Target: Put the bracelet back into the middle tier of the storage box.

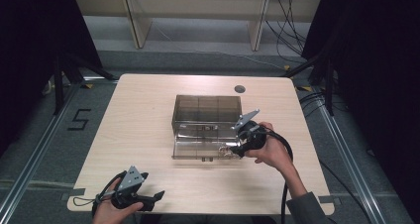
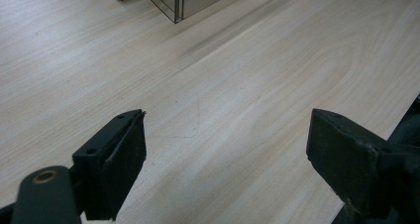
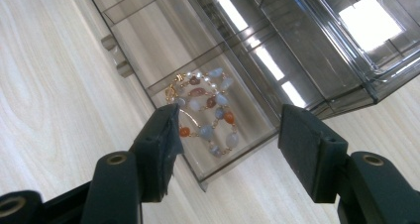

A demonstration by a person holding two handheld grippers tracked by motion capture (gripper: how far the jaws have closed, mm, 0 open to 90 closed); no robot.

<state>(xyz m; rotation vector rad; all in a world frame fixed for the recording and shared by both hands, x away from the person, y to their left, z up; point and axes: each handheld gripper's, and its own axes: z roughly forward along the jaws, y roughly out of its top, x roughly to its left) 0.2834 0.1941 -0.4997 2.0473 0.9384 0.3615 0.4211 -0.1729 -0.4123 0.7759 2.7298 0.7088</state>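
A smoky clear plastic drawer box [image 1: 207, 110] stands mid-table with its lower drawer [image 1: 198, 147] pulled out toward me. A bracelet of blue, orange and white beads [image 3: 208, 112] lies in the drawer's end compartment, also seen as the beads [image 1: 226, 150]. My right gripper [image 1: 236, 149] hovers at the drawer's right end, open, its jaws straddling the drawer corner [image 3: 225, 135] above the beads. My left gripper [image 1: 156, 196] is open and empty near the table's front edge, over bare wood [image 2: 223, 135].
The box corner [image 2: 176, 6] shows far ahead in the left gripper view. A dark round grommet [image 1: 239, 89] sits near the table's back edge. Bare wood surrounds the box. Cables trail on the floor at the right.
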